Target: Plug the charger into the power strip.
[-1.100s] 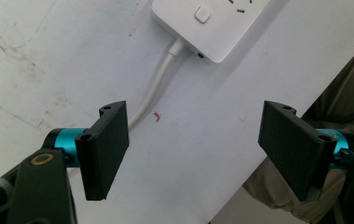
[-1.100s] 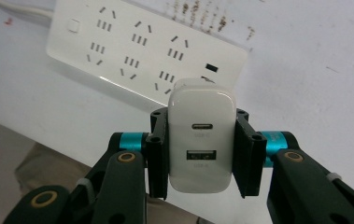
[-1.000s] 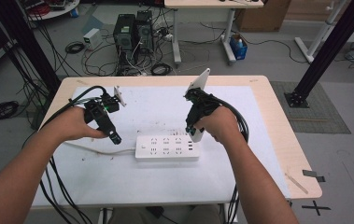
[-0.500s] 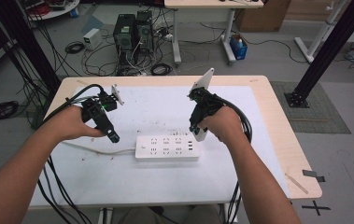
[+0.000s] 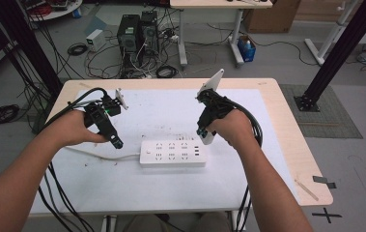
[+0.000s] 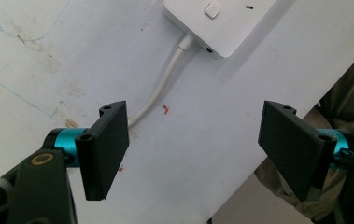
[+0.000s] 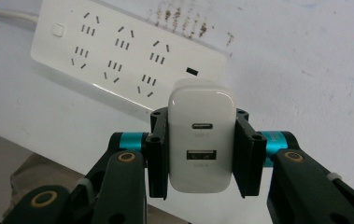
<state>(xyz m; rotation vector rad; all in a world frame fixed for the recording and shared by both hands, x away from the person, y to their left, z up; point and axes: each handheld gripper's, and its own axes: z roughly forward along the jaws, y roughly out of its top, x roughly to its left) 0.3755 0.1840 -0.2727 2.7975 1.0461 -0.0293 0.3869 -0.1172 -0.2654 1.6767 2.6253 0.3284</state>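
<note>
Since the earlier frames little has shifted: both hands sit about where they were, and the power strip [image 5: 173, 153] has not moved on the white table [image 5: 171, 193]. At the left of the high view, the left gripper [image 5: 115, 142] hangs just above the table beside the strip's white cable [image 5: 98, 155], tips pointing down toward it. The left gripper view adds what the high view cannot resolve: the jaws stand spread with nothing between them, and beneath them lie the cable and the switch end of the strip, clear of both pads. In the middle, the strip lies flat, sockets up. To its right, the right gripper [image 5: 202, 134] hovers just over the strip's right end. The right gripper view settles its load: the jaws pinch a white charger [image 7: 201, 140] by its two sides, its two port openings facing the camera, with the strip's sockets beyond it. In the high view the charger is only a small white sliver below the hand.
</note>
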